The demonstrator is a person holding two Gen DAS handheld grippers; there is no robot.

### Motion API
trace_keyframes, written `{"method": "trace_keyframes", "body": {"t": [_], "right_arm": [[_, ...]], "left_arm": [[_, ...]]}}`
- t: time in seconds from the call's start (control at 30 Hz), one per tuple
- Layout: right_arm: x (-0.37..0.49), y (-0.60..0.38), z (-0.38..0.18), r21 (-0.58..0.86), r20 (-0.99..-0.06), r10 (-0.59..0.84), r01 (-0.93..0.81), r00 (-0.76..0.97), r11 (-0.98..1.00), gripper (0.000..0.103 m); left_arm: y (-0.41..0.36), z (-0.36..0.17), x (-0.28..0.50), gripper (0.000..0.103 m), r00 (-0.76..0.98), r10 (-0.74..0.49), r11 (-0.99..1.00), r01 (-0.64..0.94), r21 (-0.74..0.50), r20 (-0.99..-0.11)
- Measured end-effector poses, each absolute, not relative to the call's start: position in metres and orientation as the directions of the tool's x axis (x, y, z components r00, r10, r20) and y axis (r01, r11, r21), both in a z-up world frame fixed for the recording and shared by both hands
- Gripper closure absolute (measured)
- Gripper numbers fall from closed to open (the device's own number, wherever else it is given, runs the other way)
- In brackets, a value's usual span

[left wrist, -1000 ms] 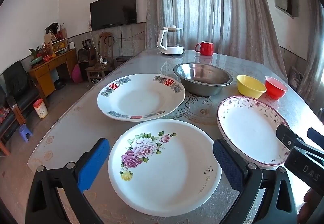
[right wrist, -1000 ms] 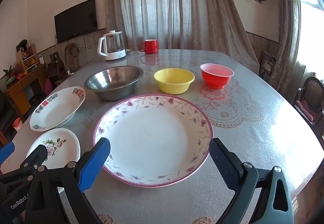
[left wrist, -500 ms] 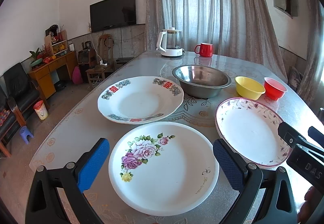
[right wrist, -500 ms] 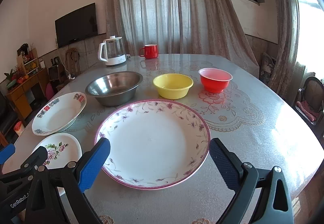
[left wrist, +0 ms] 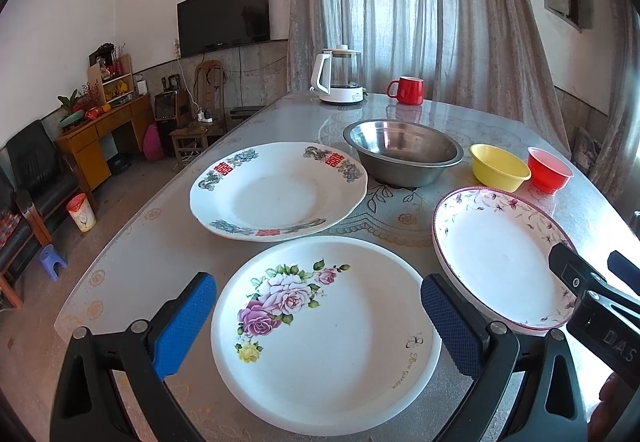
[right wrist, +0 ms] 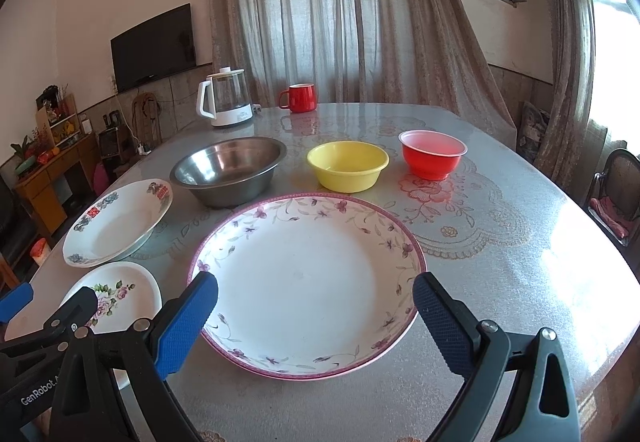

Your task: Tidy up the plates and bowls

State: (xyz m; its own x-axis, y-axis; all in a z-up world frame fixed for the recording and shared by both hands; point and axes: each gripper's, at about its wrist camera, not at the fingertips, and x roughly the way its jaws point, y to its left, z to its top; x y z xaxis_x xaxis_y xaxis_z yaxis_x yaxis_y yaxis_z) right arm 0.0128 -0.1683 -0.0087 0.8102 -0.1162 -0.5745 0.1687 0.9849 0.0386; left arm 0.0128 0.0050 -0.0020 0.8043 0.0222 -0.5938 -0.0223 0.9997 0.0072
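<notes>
My left gripper (left wrist: 320,310) is open, its blue fingers either side of a white plate with purple roses (left wrist: 328,330), above it. My right gripper (right wrist: 316,314) is open, its fingers either side of a pink-rimmed floral plate (right wrist: 308,282) near the table's front edge. A white plate with red characters (left wrist: 276,194) lies behind the rose plate. A steel bowl (right wrist: 230,170), a yellow bowl (right wrist: 347,165) and a red bowl (right wrist: 433,154) stand in a row further back. The rose plate (right wrist: 120,294) and the character plate (right wrist: 116,226) also show in the right wrist view.
A white kettle (left wrist: 338,76) and a red mug (left wrist: 406,90) stand at the far end of the grey glass-topped table (right wrist: 500,242). Curtains hang behind it. A chair (right wrist: 616,194) stands at the right, and a desk and armchair at the left on the floor.
Both grippers have drawn back and lifted slightly, so the plates sit a little further from the cameras. Nothing on the table has moved. Both grippers stay open.
</notes>
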Motion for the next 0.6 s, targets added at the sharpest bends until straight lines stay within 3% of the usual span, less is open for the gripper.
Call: {"method": "trace_keyframes", "body": {"t": [0.6], "right_arm": [[0.0154,-0.1672,-0.011,0.042,-0.578,-0.106,0.159,0.809,0.986,0.003]], "left_arm": [[0.0045,-0.0041,0.0171,0.0,0.794,0.016,1.0,-0.017,0.004,-0.608]]}}
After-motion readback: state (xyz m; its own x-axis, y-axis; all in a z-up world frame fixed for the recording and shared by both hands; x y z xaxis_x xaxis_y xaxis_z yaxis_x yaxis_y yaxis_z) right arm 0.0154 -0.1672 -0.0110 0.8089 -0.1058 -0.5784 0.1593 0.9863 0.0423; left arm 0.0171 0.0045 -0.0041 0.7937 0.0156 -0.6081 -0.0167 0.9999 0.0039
